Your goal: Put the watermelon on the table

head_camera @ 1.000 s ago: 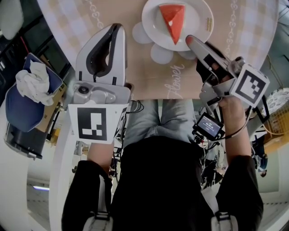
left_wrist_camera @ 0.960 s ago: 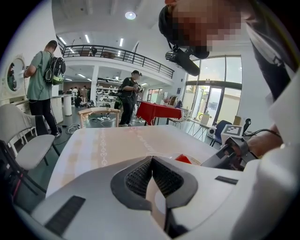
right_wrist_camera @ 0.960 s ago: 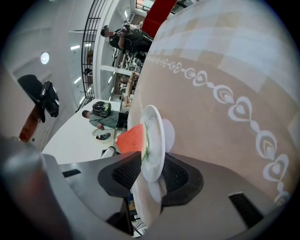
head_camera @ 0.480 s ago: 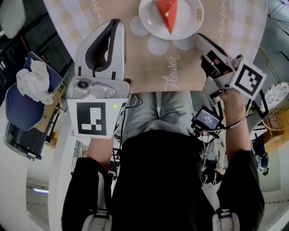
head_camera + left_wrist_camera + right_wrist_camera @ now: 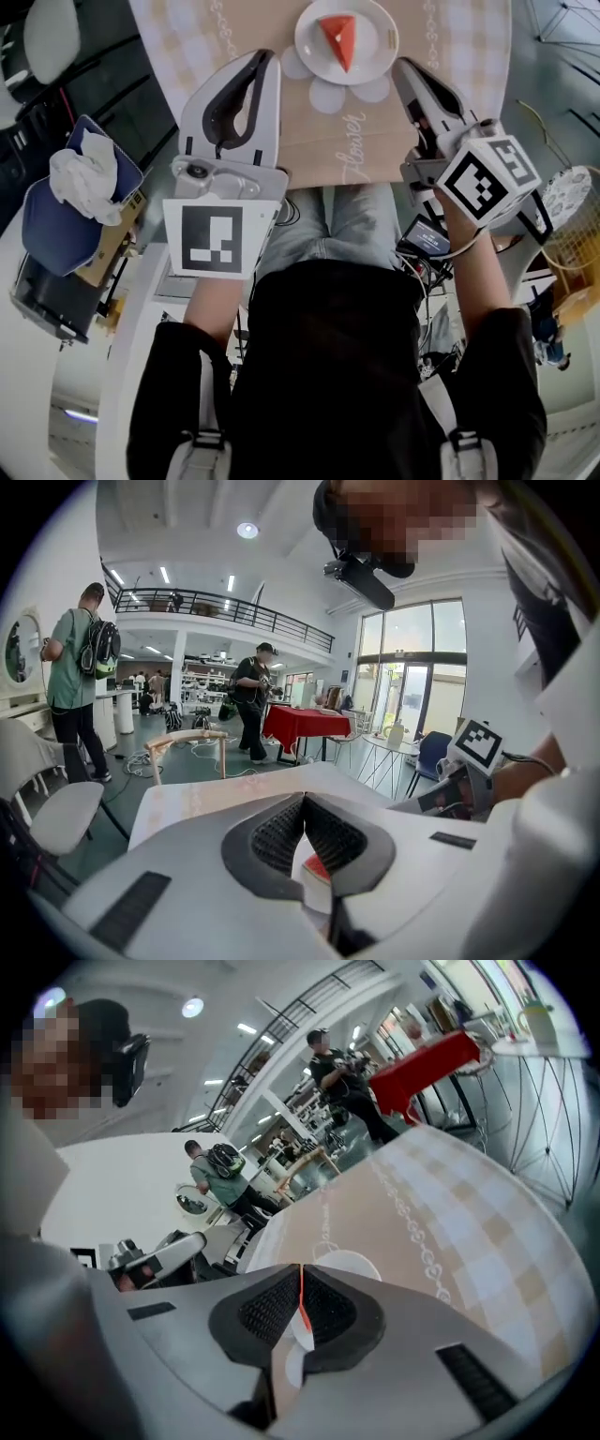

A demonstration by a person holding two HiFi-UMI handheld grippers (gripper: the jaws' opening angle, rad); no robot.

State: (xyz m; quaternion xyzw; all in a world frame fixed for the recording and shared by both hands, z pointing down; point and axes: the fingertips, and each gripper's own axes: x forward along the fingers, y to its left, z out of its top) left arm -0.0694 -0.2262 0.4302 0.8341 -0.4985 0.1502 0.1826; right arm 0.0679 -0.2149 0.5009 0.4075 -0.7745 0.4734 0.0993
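Note:
A red watermelon wedge [image 5: 339,37] lies on a white plate [image 5: 377,45] on the beige tablecloth [image 5: 309,131], at the top of the head view. My left gripper [image 5: 269,56] hovers just left of the plate, its tips meeting, shut and empty. To the plate's right is my right gripper [image 5: 403,67]; its jaws have just been closing and are shut with nothing between them. In the left gripper view the left gripper [image 5: 303,799] has the wedge [image 5: 317,866] showing below its tips. Behind the right gripper [image 5: 301,1269] sits the plate [image 5: 345,1265].
A blue seat [image 5: 56,220] with a crumpled white cloth [image 5: 82,173] stands at the left. A small screen device [image 5: 424,236] hangs by my right wrist. Beyond the table edge, people walk about the hall near a red-covered table [image 5: 300,728].
Both grippers have risen from the table. The right one has rolled so its marker cube faces up, closed its jaws and left the plate's edge. The watermelon stays on the plate.

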